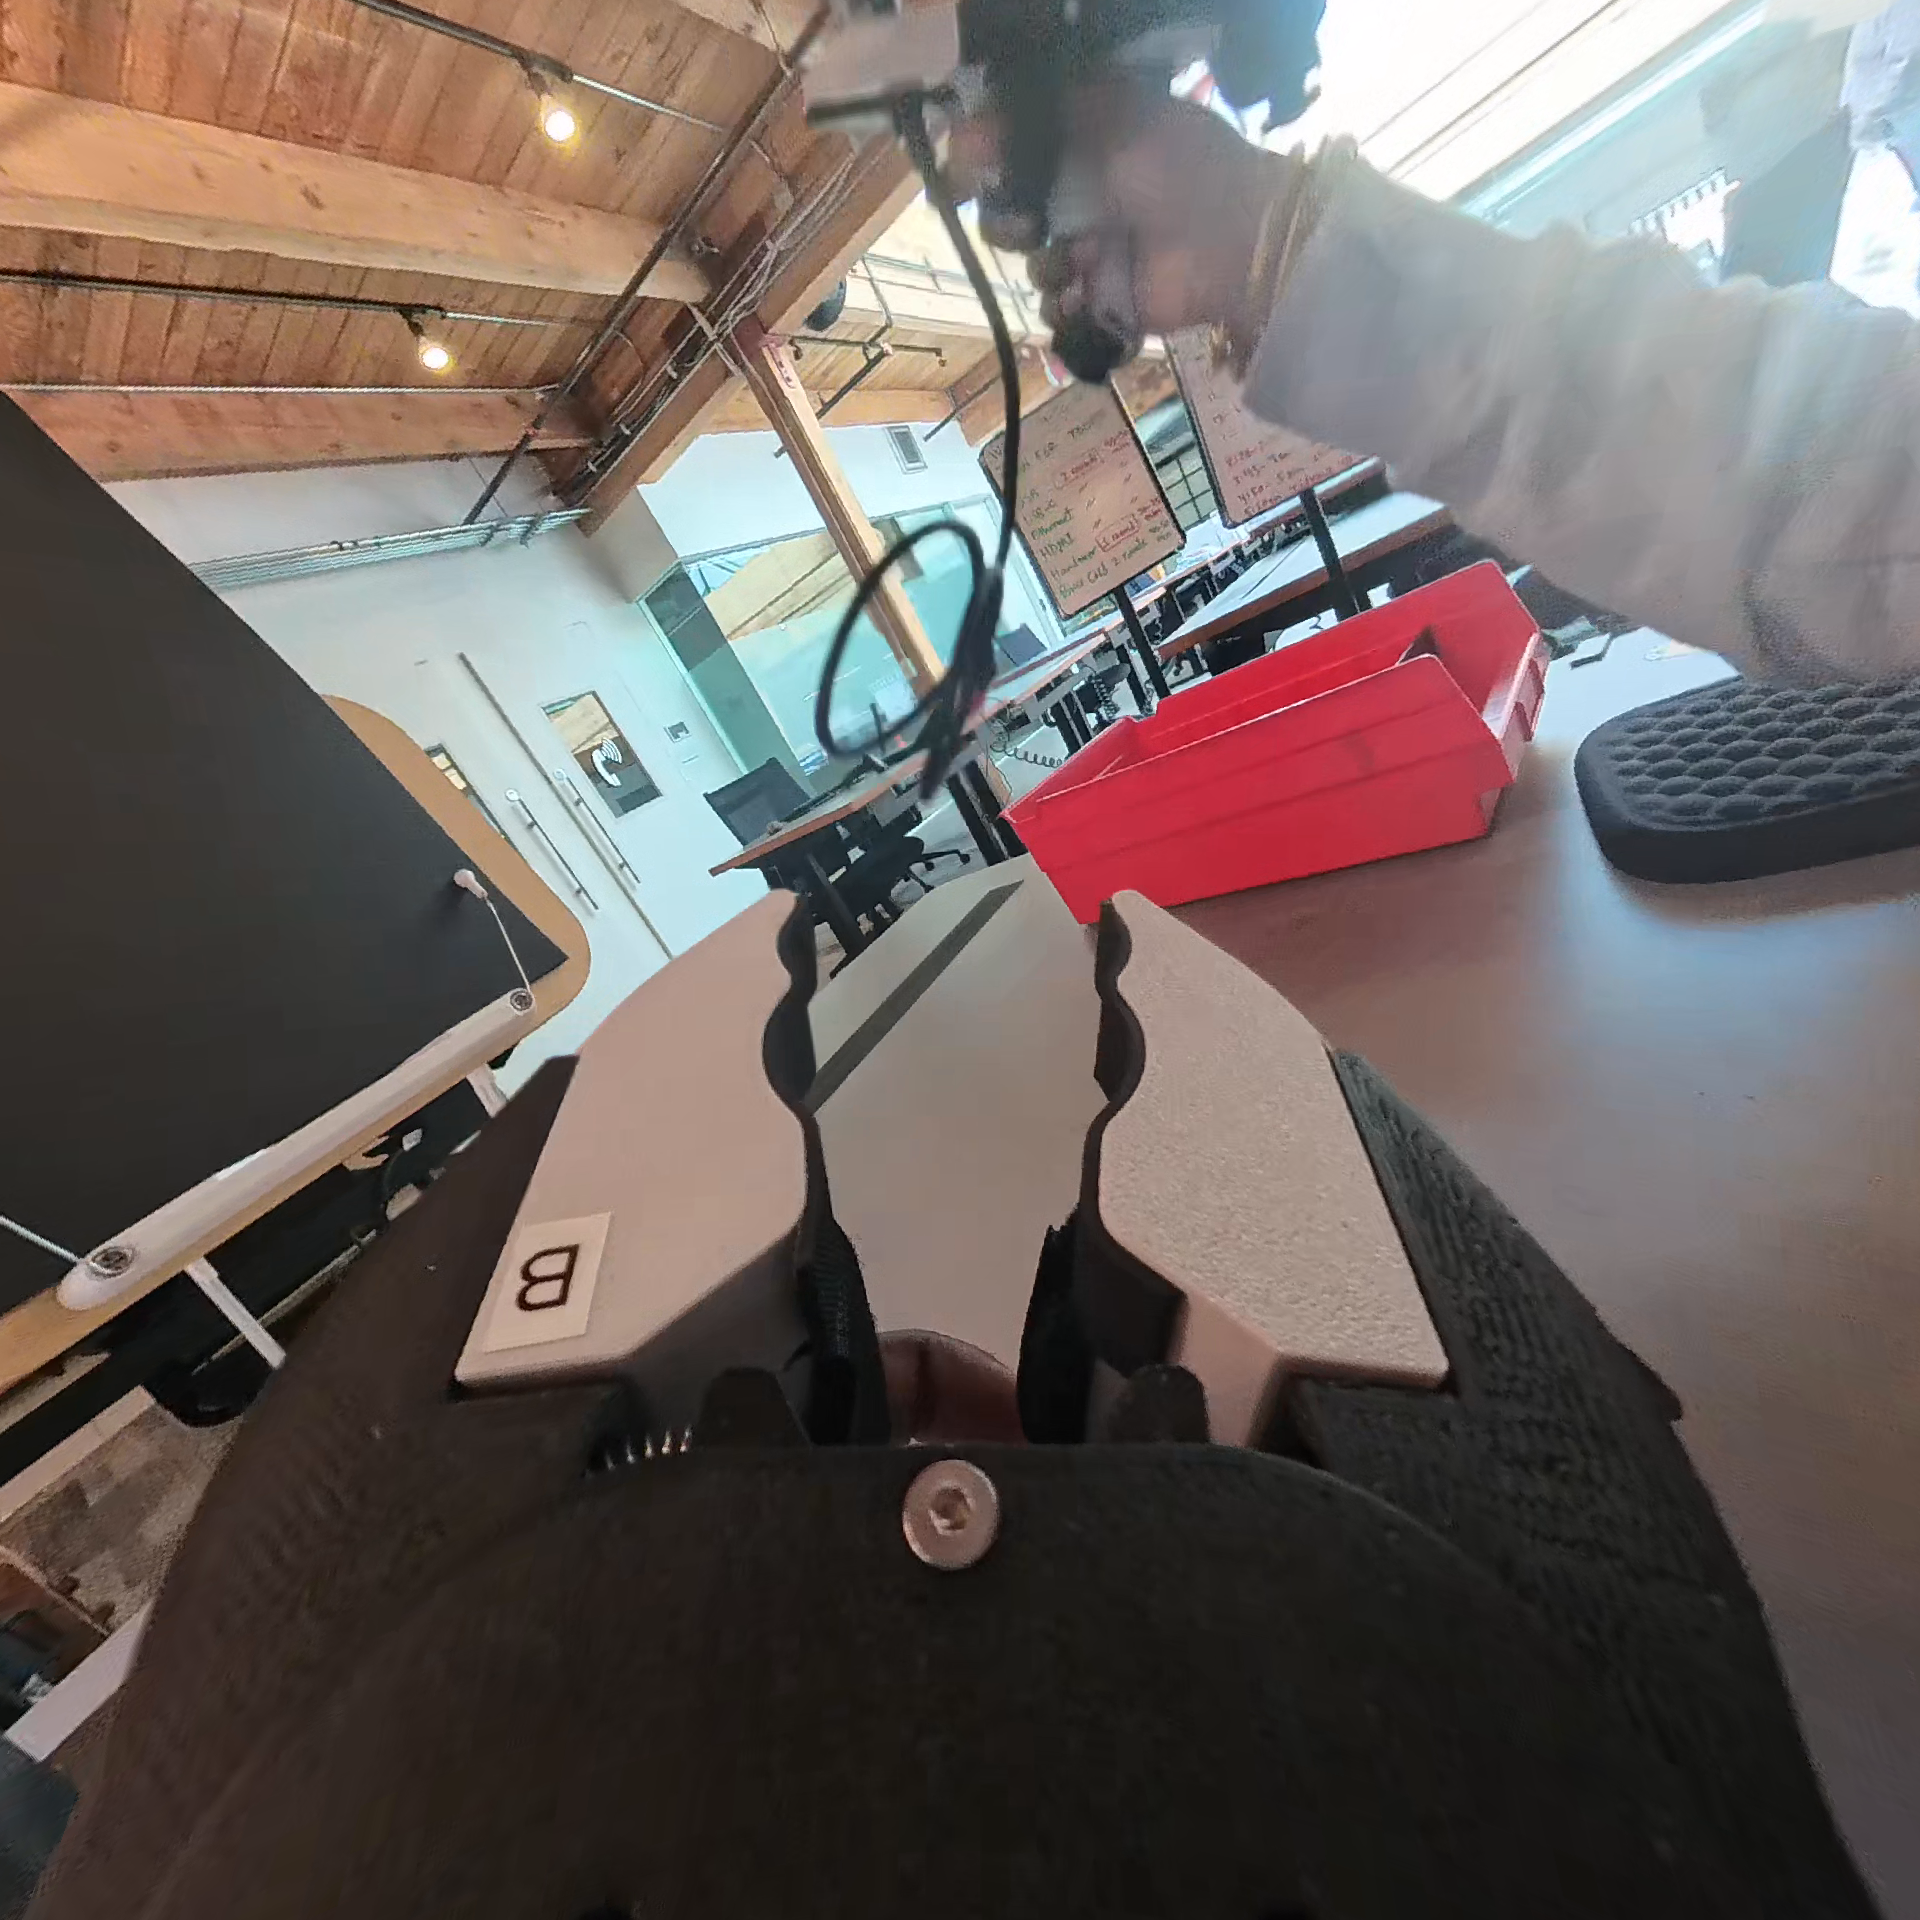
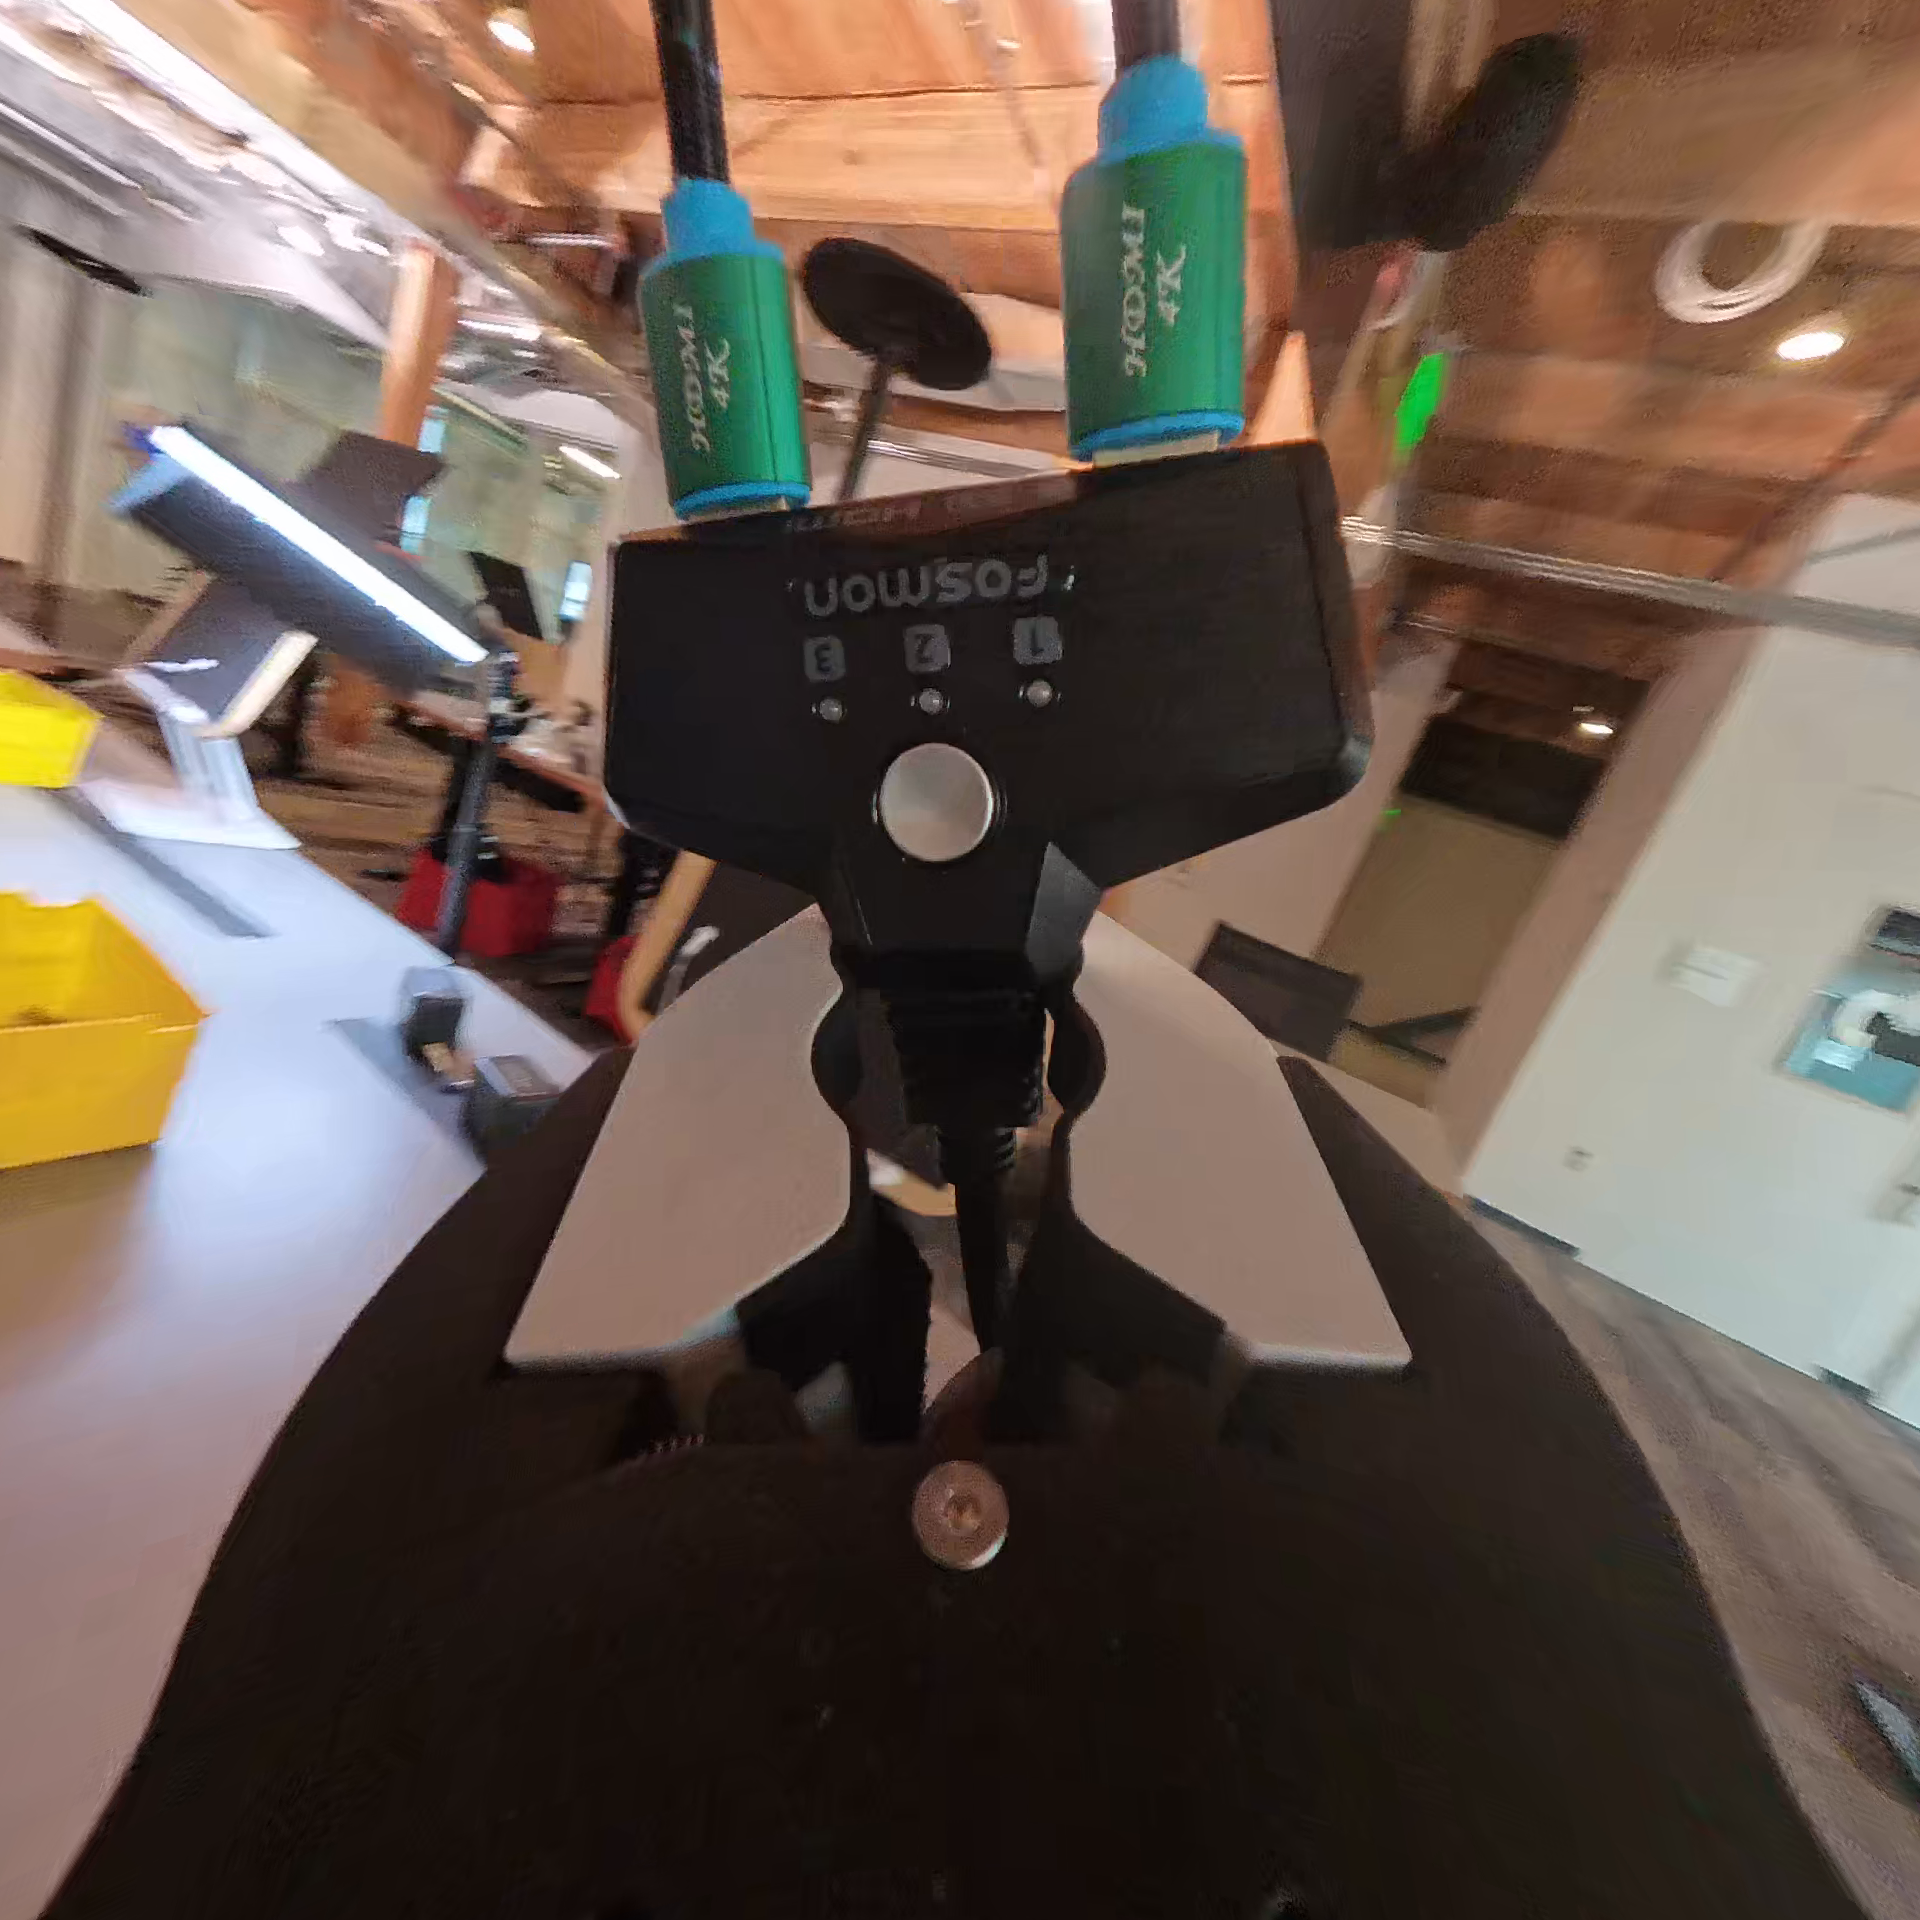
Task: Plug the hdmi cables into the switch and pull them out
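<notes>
Switch (image 2: pixel 977 665), black, printed with white lettering, is clamped at its neck by the right gripper (image 2: pixel 951 1023). Two green lettered HDMI plugs (image 2: pixel 727 384) are seated in it. The left gripper (image 1: pixel 945 935) is held wide and empty.

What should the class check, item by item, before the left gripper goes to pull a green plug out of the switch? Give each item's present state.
1. Right gripper shut on the switch at its cable neck: ok.
2. Left green plug seated in the switch: ok.
3. Right green plug seated: ok.
4. Left gripper open and empty, ready to grasp: ok.
5. Left gripper lined up with a plug: not ok; it points over the table toward the red bin, with the switch high above it.
6. Middle port free: cannot tell.
</notes>
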A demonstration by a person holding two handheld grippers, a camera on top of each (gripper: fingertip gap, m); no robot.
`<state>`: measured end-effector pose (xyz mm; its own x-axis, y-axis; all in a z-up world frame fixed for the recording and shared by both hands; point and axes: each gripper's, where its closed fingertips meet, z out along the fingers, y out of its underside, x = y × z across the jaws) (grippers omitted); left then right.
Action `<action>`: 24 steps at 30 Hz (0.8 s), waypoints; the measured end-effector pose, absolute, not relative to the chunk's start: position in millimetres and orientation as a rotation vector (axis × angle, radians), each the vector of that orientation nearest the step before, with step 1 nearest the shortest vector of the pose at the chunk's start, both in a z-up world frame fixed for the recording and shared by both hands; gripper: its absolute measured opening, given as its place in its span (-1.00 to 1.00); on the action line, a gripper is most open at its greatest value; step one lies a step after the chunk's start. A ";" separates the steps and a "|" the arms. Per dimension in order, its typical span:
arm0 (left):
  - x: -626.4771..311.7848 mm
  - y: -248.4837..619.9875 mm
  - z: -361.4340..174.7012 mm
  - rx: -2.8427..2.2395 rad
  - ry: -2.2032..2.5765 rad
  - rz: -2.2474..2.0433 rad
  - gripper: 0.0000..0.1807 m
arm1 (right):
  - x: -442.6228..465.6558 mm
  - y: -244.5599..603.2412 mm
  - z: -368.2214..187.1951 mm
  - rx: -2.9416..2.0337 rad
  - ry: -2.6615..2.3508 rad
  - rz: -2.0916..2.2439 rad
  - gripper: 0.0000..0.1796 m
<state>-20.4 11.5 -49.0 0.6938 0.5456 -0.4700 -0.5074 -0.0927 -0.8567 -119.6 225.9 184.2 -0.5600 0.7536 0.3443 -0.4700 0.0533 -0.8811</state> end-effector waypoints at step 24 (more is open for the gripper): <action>-21.9 17.8 -57.4 -1.477 -0.014 0.905 -0.49 | -144.5 447.0 -34.0 -1.336 -1.598 1.204 -0.66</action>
